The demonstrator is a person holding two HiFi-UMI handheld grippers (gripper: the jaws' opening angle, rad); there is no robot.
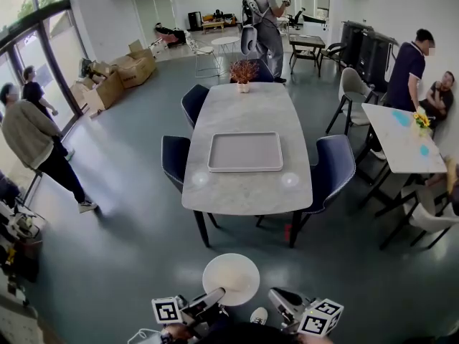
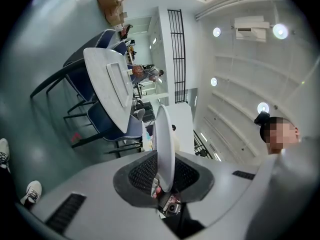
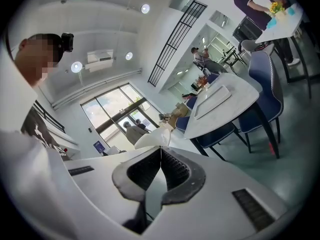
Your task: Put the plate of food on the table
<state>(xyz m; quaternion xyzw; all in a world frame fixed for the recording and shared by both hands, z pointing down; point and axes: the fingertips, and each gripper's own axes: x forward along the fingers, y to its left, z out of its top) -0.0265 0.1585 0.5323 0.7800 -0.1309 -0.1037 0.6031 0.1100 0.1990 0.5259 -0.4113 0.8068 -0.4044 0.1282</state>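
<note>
Two grippers low | left gripper (image 1: 214,299) clamped on rim of round white plate (image 1: 231,276), well short of grey marble table (image 1: 247,188) | right gripper (image 1: 285,301) jaws pressed together, empty | food seemingly absent | keep level, approach over unobstructed teal floor (image 1: 143,249) between dark blue chairs (image 1: 333,165), land on near edge before grey rectangular tray (image 1: 245,151)

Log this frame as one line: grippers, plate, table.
plate: held, apart from table | left gripper: shut on plate rim | right gripper: shut, empty | tray: on table, empty
</note>
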